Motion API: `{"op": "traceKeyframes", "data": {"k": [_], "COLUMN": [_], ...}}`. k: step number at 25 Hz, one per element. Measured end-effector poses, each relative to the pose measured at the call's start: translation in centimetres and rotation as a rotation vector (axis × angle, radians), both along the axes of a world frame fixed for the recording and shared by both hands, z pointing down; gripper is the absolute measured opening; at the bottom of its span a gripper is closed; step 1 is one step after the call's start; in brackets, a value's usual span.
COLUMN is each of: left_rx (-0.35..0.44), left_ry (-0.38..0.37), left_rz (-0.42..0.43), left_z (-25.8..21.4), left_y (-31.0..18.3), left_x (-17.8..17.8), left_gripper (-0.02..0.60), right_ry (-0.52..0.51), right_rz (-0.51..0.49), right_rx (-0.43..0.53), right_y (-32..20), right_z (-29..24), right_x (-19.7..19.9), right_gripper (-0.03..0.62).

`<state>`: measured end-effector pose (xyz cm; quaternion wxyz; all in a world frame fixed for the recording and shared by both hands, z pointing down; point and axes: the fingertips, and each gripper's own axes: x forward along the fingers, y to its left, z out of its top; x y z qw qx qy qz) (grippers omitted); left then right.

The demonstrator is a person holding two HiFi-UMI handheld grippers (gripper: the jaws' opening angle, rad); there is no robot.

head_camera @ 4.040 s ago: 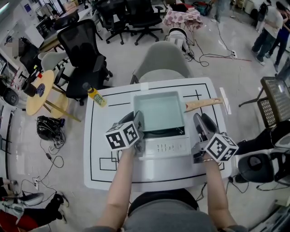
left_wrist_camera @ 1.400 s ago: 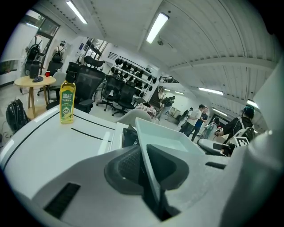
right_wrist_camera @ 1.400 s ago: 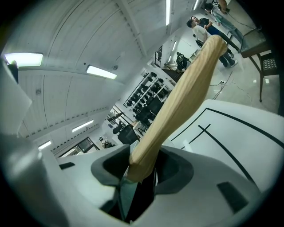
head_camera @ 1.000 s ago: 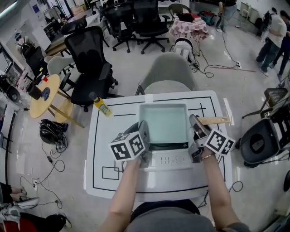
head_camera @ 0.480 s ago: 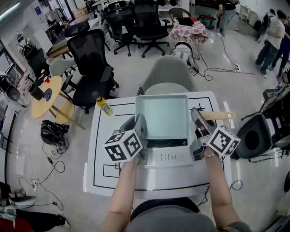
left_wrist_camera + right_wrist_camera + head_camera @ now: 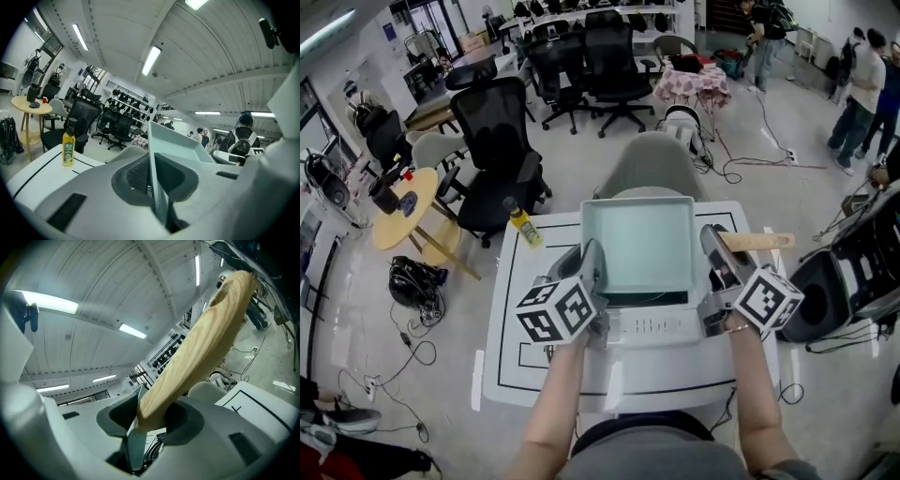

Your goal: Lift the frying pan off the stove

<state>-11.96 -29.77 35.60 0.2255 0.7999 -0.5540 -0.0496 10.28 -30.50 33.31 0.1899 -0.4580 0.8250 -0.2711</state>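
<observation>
the pan (image 6: pixel 639 246), square and pale green, was held over the rear half of the stove (image 6: pixel 649 328), its wooden handle (image 6: pixel 759 241) pointing out to the stove's right. the left tongs (image 6: pixel 589 261) were clenched on the pan's left rim, the thin wall pinched between the pads. the right tongs (image 6: pixel 714 248) were grasping the handle at its root, just beside the pan wall. the stove sat on the white tabletop (image 6: pixel 525 375). a yellow bottle (image 6: pixel 525 227) stood to the stove's far left, well apart.
</observation>
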Motion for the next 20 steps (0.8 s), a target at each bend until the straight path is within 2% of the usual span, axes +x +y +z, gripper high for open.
{"op": "traceKeyframes", "data": {"k": [8,20], "left_rx": [0.073,0.120], "left_ry": [0.011,0.020], "left_rz": [-0.003,0.004], "left_z": [-2.8,-4.8], "left_y": [1.7,3.6], "left_x": [-0.4,-0.1], "left_gripper": [0.015,0.015], "right_ry": [-0.004,0.006], "right_rz": [-0.020,-0.012], "right_rx": [0.081,0.146], "right_y": [1.9,4.0], "right_z": [-3.4,-5.9], "right_x": [-0.7,-0.4], "right_gripper": [0.161,0.156]}}
